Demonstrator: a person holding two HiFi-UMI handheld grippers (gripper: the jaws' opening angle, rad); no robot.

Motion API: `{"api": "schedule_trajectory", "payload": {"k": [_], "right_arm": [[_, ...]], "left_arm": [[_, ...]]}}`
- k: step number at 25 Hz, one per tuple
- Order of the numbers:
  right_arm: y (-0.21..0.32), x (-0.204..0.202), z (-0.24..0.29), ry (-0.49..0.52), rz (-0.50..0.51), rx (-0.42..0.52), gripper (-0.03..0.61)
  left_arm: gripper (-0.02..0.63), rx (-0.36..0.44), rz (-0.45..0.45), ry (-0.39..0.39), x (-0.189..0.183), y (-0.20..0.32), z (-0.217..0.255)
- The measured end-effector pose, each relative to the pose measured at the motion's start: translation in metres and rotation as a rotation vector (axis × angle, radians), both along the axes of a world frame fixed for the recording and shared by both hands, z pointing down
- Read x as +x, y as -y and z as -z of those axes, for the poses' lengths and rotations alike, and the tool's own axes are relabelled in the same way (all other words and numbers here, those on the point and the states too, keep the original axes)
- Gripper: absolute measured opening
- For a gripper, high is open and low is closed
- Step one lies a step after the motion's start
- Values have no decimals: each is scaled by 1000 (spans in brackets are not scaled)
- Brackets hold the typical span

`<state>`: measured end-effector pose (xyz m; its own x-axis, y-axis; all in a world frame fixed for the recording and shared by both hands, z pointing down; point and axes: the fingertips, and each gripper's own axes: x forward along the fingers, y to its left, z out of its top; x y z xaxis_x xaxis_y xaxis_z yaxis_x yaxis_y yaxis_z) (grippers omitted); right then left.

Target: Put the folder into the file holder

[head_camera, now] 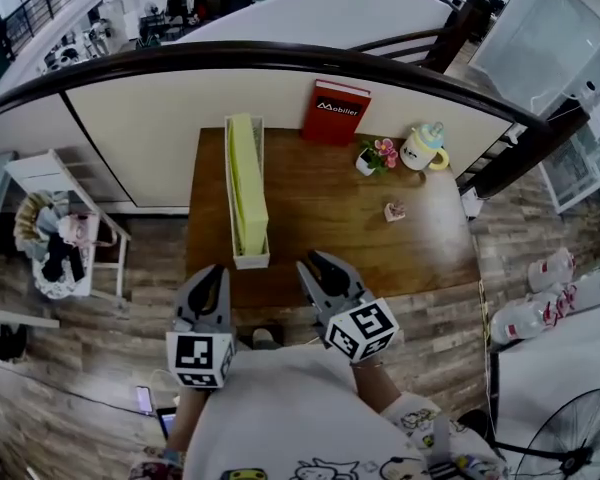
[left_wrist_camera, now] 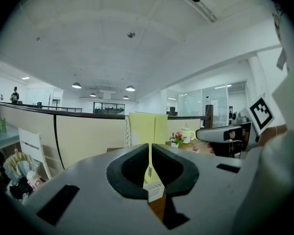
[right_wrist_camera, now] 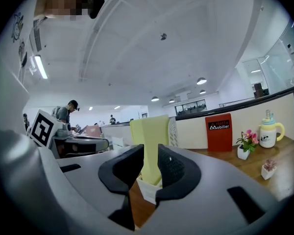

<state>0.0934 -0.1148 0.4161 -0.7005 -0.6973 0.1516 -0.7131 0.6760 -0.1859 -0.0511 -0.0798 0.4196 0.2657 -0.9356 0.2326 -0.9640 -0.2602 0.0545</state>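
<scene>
The yellow-green folder (head_camera: 246,178) stands upright inside the long white file holder (head_camera: 251,259), which runs from near to far on the left part of the wooden surface (head_camera: 330,238). The left gripper (head_camera: 216,271) and the right gripper (head_camera: 315,260) hover at the surface's near edge, clear of the holder. The left gripper's jaws are all but together and empty. The right gripper's jaws stand a narrow gap apart with nothing between them. A red box (head_camera: 335,112), a small flower pot (head_camera: 372,157) and a yellow-handled mug (head_camera: 423,148) stand at the far right.
</scene>
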Motion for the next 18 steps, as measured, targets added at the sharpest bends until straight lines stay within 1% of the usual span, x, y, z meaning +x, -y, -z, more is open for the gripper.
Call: {"api": "schedule_trajectory", "payload": {"k": [4,8,14,18], "right_arm": [[-1,2,2,6,12,2,39],[-3,3,1,0,7,-11,14],[0,6,-2,2,-62,-15,0],[0,7,-7,-10,-95,-26,0]], "left_arm": [[18,-11,-6,3,3,-2,-2],[18,-18,-22,5,1,-1,-1],[18,-41,-53,10,-9,2,-4],[18,-48,-53,7,-16,4,-10]]}}
